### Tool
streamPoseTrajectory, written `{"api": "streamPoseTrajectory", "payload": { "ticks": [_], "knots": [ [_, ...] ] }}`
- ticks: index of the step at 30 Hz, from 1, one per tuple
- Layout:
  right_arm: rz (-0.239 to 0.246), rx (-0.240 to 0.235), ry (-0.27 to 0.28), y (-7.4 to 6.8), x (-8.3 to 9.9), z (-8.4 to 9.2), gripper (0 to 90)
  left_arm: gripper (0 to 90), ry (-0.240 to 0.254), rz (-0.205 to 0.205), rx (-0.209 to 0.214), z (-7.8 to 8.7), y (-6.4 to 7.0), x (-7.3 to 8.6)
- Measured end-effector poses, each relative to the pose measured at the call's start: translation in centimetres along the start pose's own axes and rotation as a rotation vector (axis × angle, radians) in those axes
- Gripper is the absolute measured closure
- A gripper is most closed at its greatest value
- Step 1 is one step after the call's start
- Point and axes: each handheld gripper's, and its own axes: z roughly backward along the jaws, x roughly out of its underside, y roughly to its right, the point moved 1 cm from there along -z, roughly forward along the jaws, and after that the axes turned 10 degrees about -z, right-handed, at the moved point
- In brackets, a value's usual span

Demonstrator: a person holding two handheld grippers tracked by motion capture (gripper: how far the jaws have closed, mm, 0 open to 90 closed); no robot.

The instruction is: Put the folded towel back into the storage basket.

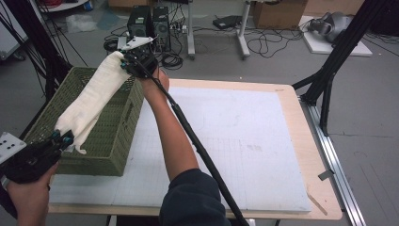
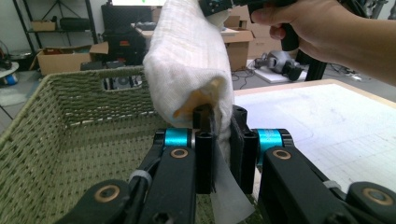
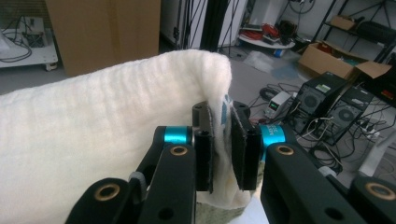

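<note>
**Towel stretched over the basket, both claws locked on**

Starting at the left: the left claw (image 1: 62, 137) sits at the near corner of the green woven basket (image 1: 120, 136), and its jaws are pinched together on the near end of the cream towel (image 1: 96, 96). In the left gripper view that grip looks narrow, the cloth (image 2: 187, 60) caught just at its edge with a loose flap hanging below the jaws.

Moving right, the towel runs as a rolled, sagging band in the air from that corner up and across the basket's open top, not yet resting inside it. The basket stands on the left part of the worktop (image 1: 244, 136), partly overhanging the white mat.

At the far end the right claw (image 1: 137, 63) is clamped on the other end of the towel, above the basket's far rim; the right gripper view shows the fabric (image 3: 93, 130) folded between the closed jaws.

To finish this well, I'd say both ends should come down together, kept level and lined up with the basket's length, so the roll settles inside the walls instead of draping a rim. Release only once the cloth lies on the bottom, and watch that thin left-hand grip for slipping.
</note>
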Motion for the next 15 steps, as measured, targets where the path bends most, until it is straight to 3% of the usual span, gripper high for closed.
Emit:
{"api": "streamPoseTrajectory", "payload": {
  "ticks": [5,15],
  "knots": [
    [-0.021,-0.013,0.01,-0.3,-0.1,-0.9,80.7,82.0,-0.001,0.012,-0.014,0.1,-0.4,0.3],
    [-0.02,-0.008,-0.007,-1.2,0.2,-3.5,80.7,81.7,-0.026,0.041,-0.04,-0.1,-1.3,1.1]
  ]
}}
